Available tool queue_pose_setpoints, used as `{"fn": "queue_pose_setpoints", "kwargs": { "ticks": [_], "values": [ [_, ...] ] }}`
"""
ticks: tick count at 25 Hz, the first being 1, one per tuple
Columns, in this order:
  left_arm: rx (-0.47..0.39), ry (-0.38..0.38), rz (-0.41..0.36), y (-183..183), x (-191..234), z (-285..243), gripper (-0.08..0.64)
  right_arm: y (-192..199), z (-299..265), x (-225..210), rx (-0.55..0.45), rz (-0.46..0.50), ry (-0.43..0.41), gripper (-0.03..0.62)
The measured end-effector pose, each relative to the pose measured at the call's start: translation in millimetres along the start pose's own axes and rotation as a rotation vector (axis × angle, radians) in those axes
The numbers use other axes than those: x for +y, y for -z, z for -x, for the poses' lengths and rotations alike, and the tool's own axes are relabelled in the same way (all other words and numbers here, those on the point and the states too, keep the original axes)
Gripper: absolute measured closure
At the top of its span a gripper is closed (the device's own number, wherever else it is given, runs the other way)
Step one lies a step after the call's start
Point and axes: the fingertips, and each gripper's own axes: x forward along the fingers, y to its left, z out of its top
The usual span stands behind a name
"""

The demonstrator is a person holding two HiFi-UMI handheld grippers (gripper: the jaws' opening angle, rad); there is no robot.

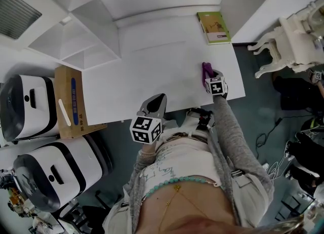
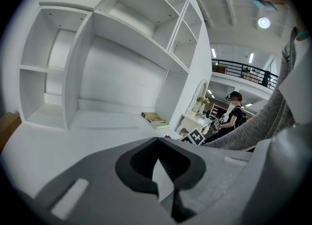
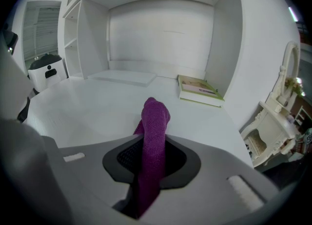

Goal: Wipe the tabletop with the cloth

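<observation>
Right tongs [image 3: 152, 168] are clenched on the purple cloth [image 3: 155, 119]. It's pinched mid-length, so a folded end pokes out past the tips and gives me a pad to push with, rather than plastic scraping the top. Cloth is over the right part of the counter [image 1: 152, 71], near the right edge and closer to me than the green book [image 1: 213, 27] at the back corner. I can't tell whether the cloth is pressing on the surface or just above it.

Left tongs [image 1: 160, 99] are closed on nothing. My own view along them shows the tips together and only bare counter beyond. They're parked at the near edge, to the left of the right tongs, probably to keep clear of the wiping path. The counter doesn't need bracing, so there's no job for them.

Judgement: the wipe is at or near its start. The rest of the counter is open out to the shelf unit [image 1: 101, 20] at the back left, so it can be covered in sweeps.

- Risk: the grip is narrow and the cloth is bunched, so each pass covers a thin strip and passes need to overlap.
- Risk: the book is the only loose item and a far-right stroke could shove it.
- Tip the tongs down so the cloth takes the contact.
</observation>
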Motion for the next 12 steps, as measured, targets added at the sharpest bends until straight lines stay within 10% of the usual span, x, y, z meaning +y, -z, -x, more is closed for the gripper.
{"fn": "queue_pose_setpoints", "kwargs": {
  "ticks": [12],
  "values": [
    [-0.007,-0.023,0.007,9.9,19.7,28.4,0.560,-9.3,-0.8,30.9,-0.009,0.012,0.001,0.505]
  ]
}}
